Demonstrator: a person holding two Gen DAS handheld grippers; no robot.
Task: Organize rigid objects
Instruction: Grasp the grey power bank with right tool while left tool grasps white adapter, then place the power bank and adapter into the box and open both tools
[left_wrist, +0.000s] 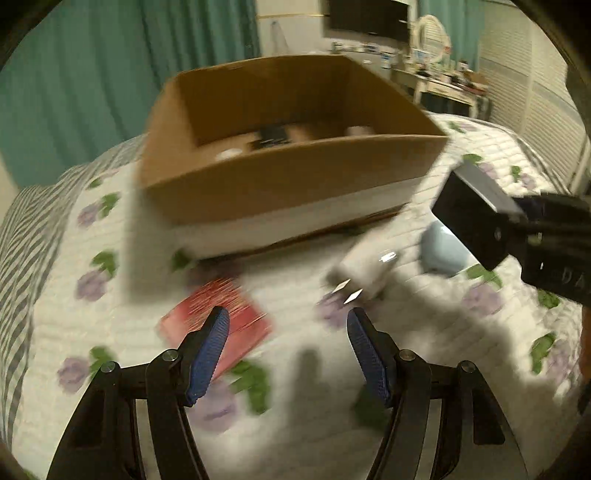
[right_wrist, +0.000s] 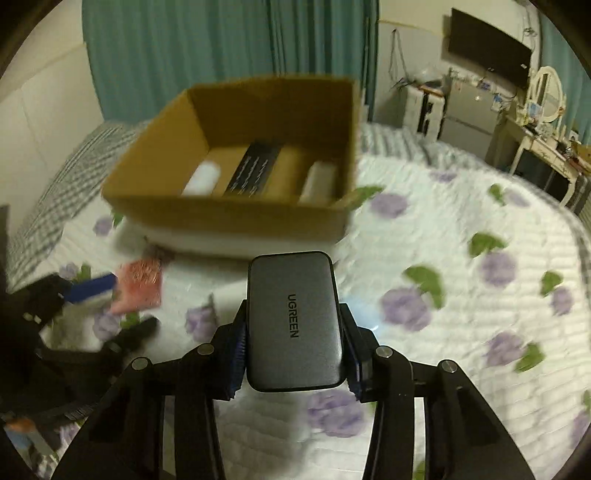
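Observation:
My right gripper (right_wrist: 293, 343) is shut on a grey UGREEN charger (right_wrist: 293, 321) and holds it above the bed, short of the open cardboard box (right_wrist: 229, 214). The charger also shows in the left wrist view (left_wrist: 476, 214) at the right. Inside the box lie two white items (right_wrist: 203, 179) and a black packet (right_wrist: 255, 170). My left gripper (left_wrist: 288, 328) is open and empty, low over the quilt beside a red box (left_wrist: 218, 317). A white plug adapter (left_wrist: 364, 269) and a pale blue object (left_wrist: 443, 251) lie right of it. The box stands ahead (left_wrist: 280, 184).
The bed has a white quilt with purple flowers (right_wrist: 461, 240). Teal curtains (right_wrist: 221, 48) hang behind the box. A dresser with a mirror (right_wrist: 543, 110) and a dark screen (right_wrist: 487, 55) stand at the far right.

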